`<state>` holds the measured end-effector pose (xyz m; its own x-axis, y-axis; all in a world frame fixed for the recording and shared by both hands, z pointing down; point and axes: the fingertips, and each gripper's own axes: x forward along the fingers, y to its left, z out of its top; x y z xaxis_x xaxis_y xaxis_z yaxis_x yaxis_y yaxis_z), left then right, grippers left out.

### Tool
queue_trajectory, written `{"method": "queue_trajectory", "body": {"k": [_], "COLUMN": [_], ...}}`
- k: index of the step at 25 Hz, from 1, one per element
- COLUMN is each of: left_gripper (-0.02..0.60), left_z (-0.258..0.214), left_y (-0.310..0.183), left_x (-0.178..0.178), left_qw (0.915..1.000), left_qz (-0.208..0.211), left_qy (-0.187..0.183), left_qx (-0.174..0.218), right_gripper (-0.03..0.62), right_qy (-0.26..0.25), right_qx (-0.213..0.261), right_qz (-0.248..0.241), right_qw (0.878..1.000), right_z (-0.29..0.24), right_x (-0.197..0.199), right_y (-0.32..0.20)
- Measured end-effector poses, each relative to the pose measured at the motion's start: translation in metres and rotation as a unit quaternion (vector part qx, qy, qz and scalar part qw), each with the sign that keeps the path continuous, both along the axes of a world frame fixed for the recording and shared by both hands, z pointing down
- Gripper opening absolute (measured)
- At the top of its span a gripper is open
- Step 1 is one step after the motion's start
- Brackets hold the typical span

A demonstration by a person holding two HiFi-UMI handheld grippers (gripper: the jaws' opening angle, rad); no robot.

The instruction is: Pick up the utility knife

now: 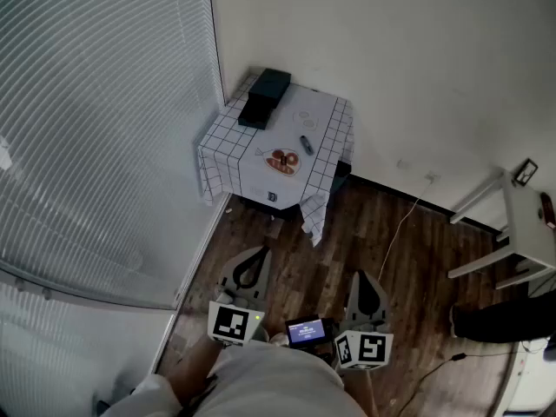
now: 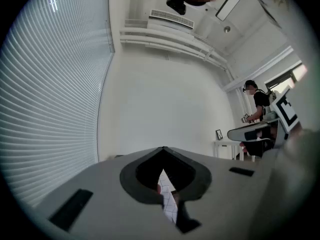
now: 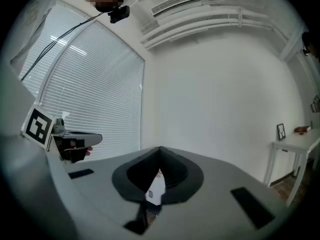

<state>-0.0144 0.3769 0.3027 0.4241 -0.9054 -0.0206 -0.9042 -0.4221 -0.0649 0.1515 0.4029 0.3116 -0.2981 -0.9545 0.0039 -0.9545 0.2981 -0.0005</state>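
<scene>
Well ahead of both claws, on the corner table [image 1: 323,115] with its checked cloth:

- Utility knife [image 1: 306,144]: a small dark bar lying flat, just right of a reddish dish [image 1: 295,158]. A black box [image 1: 265,98] sits beyond it.
- Left claw [image 1: 260,252]: jaws together, empty.
- Right claw [image 1: 364,278]: jaws together, empty.
- Both are held level over the wood floor [image 1: 304,254], well short of the table.
- Likely hazards: jaws that arrive closed would shove the knife toward the dish or the cloth edge, and snagging the loose overhanging cloth could drag everything.
</scene>
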Motion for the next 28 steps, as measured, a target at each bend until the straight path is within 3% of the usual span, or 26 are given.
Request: {"method": "queue_trajectory", "body": {"k": [6,16,28], "left_gripper": [0.003,0.003,0.003], "left_z": [-0.006,-0.021,-0.011], "left_y": [0.006,-0.004,-0.068], "left_x": [0.007,0.013,0.0], "left_qw": [0.9996,0.9996,0.9996], "left_qz": [0.025,0.009,0.008], "left_qy": [-0.007,0.005,0.025], "left_qx": [0.012,0.026,0.014], "right_gripper": [0.006,0.006,0.006], "right_qy": [0.0,0.019,0.016], "right_qx": [0.001,0.017,0.013], "right_qz": [0.003,-0.004,0.016], "right_qw": [1.0,1.0,1.0], "right_z": [-0.007,-0.017,-0.011], "right_x": [0.018,0.024,0.02], "right_y": [0.004,-0.004,-0.064]}}
